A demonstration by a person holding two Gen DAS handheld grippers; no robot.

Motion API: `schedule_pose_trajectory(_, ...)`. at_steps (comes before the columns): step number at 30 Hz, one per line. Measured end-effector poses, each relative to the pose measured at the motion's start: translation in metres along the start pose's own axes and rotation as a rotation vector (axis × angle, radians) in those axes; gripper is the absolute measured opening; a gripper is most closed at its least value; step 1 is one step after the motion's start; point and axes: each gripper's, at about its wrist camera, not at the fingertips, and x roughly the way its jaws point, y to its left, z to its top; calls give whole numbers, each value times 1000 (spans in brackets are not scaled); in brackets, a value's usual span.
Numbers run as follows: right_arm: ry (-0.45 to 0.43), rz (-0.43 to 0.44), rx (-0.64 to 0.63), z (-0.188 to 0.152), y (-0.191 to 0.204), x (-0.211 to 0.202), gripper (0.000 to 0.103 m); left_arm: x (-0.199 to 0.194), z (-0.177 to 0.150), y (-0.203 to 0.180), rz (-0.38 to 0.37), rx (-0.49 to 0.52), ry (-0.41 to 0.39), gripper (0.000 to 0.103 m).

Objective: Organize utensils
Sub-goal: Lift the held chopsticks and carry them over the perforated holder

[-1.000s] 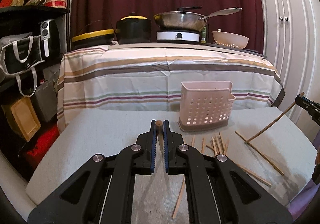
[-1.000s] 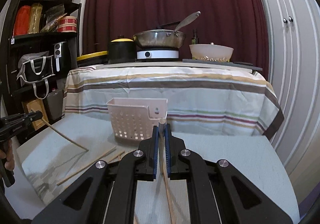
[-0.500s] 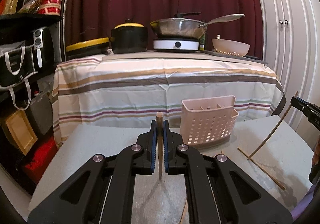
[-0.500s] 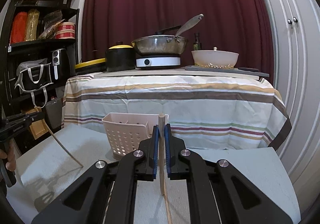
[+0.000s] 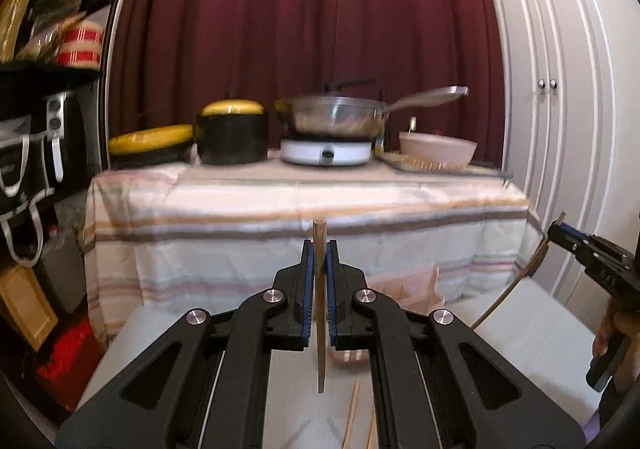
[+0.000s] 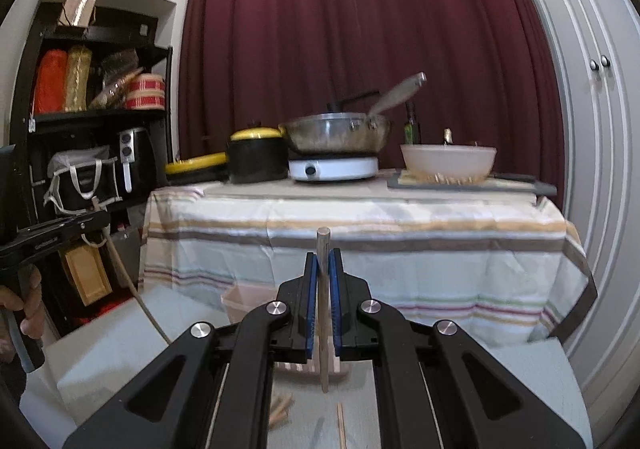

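Maroon curtain point(image 5: 304, 29) behind a striped table point(image 6: 360, 217). I hold both grippers nearly level: left gripper point(image 5: 319, 273) clamps an upright chopstick point(image 5: 320, 309); right gripper point(image 6: 323, 281) clamps another chopstick point(image 6: 323, 313). Pink basket point(image 5: 404, 289) at one o'clock.

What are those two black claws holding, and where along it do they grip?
Each holds one wooden chopstick. The left gripper pinches its chopstick near the top end; the right gripper does likewise with its chopstick. Both sticks hang down.
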Motion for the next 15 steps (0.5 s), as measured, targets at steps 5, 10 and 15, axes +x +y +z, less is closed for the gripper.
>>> schedule_pose_trajectory(5, -77, 17, -5, 30, -3, 7, 7, 5, 37, -11, -20, 1, -96, 6)
schedule_pose_trajectory(10, -110, 37, 8, 49, -9, 26, 7, 25, 63, -26, -37, 3, -140, 6)
schedule_pose_trajectory(15, -93, 46, 23, 49, -14, 51, 7, 56, 63, -30, -44, -19, -126, 6)
